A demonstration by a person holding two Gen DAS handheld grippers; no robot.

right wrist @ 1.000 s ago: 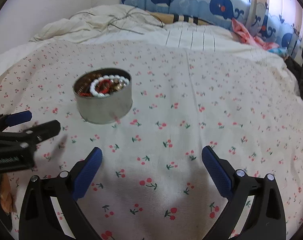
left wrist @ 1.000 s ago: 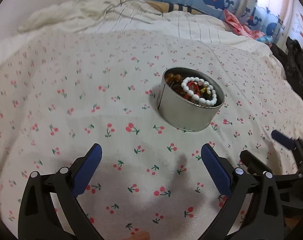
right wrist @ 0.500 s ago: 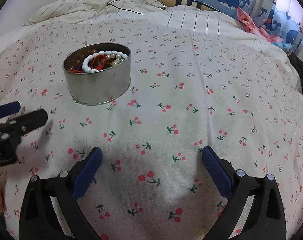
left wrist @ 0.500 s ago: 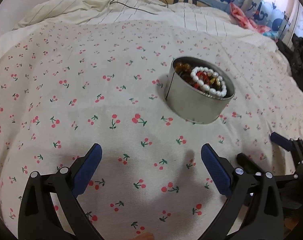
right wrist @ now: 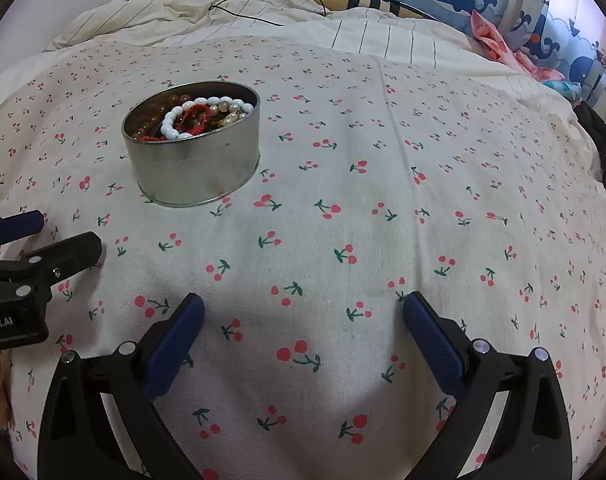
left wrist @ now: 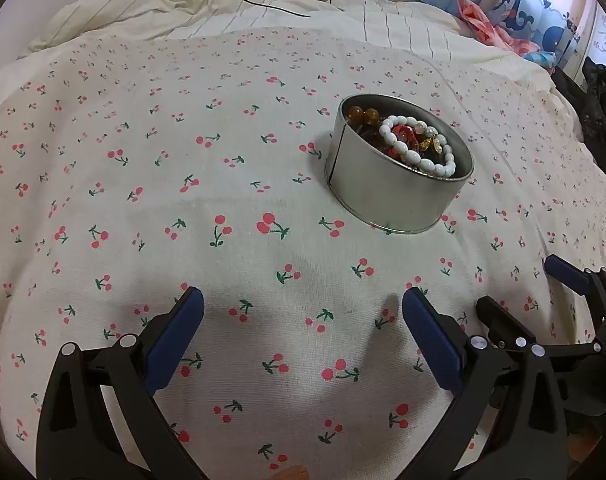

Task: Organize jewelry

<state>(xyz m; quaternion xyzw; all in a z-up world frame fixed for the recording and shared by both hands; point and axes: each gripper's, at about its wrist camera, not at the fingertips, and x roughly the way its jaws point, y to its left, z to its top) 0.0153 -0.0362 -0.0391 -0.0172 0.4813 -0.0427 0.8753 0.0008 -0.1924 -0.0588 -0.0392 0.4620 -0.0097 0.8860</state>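
Jewelry tin point(left wrist: 395, 196) sits w/ beads; both tools, left point(left wrist: 303, 334) & right point(right wrist: 303, 334), seemingly hover level, spread wide, empty.

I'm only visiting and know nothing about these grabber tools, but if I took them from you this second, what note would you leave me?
Left gripper: jaws wide open, empty, held over the cherry-print bedspread short of the tin.
Right gripper: jaws wide open, empty, with the tin ahead and to its left.
Round metal tin: upright on the bedspread, no lid on it, untouched by either tool.
Inside it: a white bead bracelet on top of a tangle of red and amber bead pieces.
Done: nothing sorted that I can see; no jewelry lies outside the tin.
Left: take the pieces out and sort them.
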